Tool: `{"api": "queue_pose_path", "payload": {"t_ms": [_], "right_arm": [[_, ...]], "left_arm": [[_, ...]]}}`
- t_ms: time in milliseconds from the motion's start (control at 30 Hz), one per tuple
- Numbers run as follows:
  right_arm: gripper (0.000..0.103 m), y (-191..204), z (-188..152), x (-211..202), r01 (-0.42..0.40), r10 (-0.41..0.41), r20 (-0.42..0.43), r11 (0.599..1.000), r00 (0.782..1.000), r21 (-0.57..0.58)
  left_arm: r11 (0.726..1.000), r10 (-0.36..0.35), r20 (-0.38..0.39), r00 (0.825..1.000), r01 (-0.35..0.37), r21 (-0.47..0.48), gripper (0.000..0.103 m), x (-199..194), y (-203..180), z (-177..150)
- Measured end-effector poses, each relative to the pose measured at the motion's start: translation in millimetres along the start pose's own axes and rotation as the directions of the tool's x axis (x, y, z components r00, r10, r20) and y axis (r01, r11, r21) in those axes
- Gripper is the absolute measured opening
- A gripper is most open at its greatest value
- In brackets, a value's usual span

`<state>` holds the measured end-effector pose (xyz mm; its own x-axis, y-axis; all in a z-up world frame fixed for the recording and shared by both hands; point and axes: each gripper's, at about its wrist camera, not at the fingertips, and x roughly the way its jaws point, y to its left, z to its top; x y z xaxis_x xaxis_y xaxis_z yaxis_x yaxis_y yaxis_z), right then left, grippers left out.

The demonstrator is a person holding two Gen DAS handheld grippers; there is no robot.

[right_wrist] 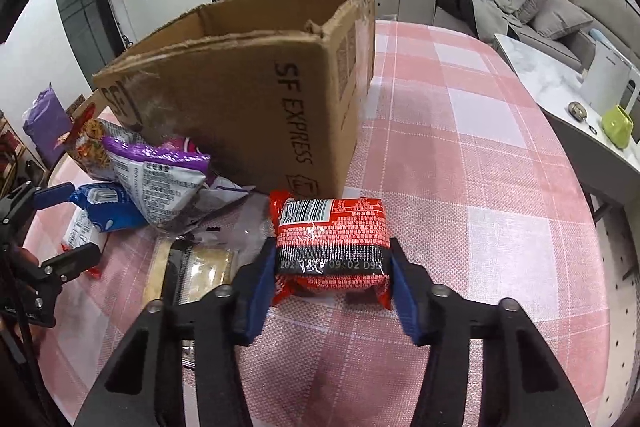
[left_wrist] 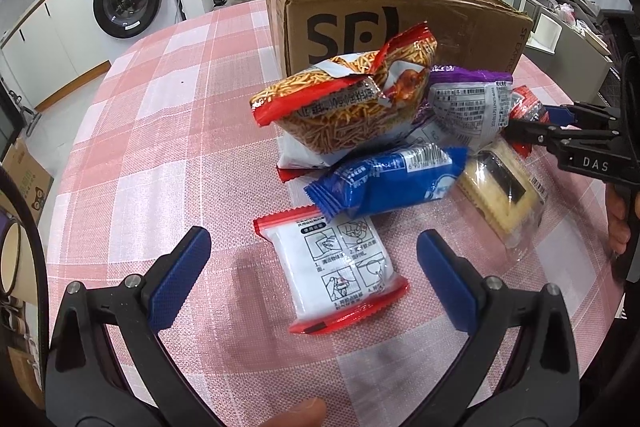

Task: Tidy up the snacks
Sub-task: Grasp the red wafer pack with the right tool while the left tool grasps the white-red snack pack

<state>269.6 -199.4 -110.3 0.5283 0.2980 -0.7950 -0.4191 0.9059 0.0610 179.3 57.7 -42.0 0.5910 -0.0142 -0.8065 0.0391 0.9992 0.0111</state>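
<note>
**Soft packet pinched, lift into box not yet made**

Clamped across the near end of a red-and-black snack packet by the right gripper, blue pads pressing both sides, packet resting on the checked bench just right of the snack pile. Could slip out on the lift: glossy film, puffy body, grip taken low on one end only, so likely to droop or twist away from the pads. Could also crush whatever is inside if squeezed harder.

Cardboard box standing just beyond, walls tall and rim torn; a low carry risks catching the packet on the near edge or nudging the box along the cloth.

Left gripper spread wide, holding nothing, straddling a white packet with red ends lying flat. Close beside it, a blue packet and a leaning noodle-snack bag stacked on others; disturbing the lower ones may topple the heap toward the bench edge. Cracker pack near the right gripper's path, easily dragged along.
</note>
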Motion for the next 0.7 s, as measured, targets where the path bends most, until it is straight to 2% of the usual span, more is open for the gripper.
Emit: {"api": "queue_pose_path", "payload": {"t_ms": [367,433,500,533,600,667,700], "right_arm": [[0.05,4.0,6.0,-24.5,-0.027,0.028,0.079,1.0,0.997,-0.01],[0.05,6.1,6.7,-27.3,-0.028,0.029,0.084,1.0,0.996,-0.013],[0.05,7.3,7.3,-28.9,-0.029,0.03,0.088,0.999,0.996,-0.016],[0.05,7.8,7.6,-29.7,-0.029,0.031,0.089,0.999,0.996,-0.016],[0.05,6.4,7.5,-29.9,-0.031,0.032,0.092,0.999,0.995,-0.015],[0.05,7.5,6.2,-32.5,-0.032,0.033,0.096,0.999,0.995,-0.015],[0.05,7.9,6.4,-33.9,-0.033,0.034,0.1,0.999,0.994,-0.015]], "left_arm": [[1.0,0.008,-0.039,0.999,-0.008,-0.018,0.102,10.3,5.7,-1.1],[1.0,-0.003,-0.044,0.999,0.002,-0.026,0.099,12.2,8.3,-1.4],[1.0,-0.02,-0.053,0.998,0.019,-0.022,0.084,13.9,8.5,-1.5],[0.999,-0.031,-0.058,0.998,0.03,-0.017,0.08,14.5,8.6,-2.5],[0.998,-0.057,-0.051,0.997,0.057,-0.003,0.059,12.8,7.0,-3.6],[0.997,-0.069,-0.042,0.997,0.07,0.019,0.043,9.7,4.1,-4.2],[0.997,-0.073,-0.04,0.997,0.074,0.026,0.042,8.7,3.0,-4.5]]}}
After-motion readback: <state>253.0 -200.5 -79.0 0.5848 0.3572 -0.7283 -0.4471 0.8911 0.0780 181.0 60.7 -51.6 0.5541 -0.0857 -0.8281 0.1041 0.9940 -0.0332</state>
